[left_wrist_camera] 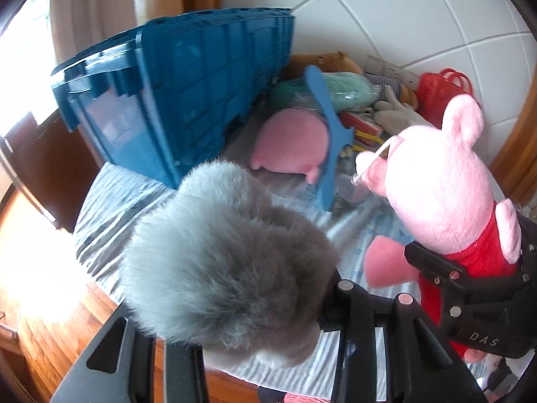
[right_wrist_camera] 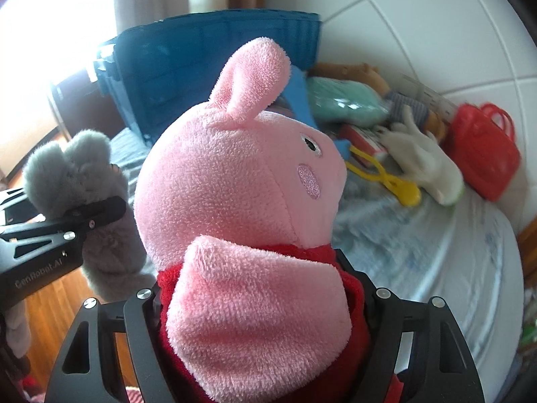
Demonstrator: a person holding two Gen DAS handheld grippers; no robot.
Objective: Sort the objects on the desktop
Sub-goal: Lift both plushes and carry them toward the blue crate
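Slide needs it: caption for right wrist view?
Right gripper clamps pink pig plush; left gripper holds grey plush.

blue crate (left_wrist_camera: 188,94) blocking left, toy clutter (left_wrist_camera: 352,107) against wall, striped cloth (left_wrist_camera: 110,201) bare in front

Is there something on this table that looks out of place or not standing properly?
Yes. The big blue crate lies tipped on its side at the back left of the striped cloth, its ribbed wall facing forward. A blue plastic paddle-shaped piece leans steeply against the pile of toys rather than lying flat.
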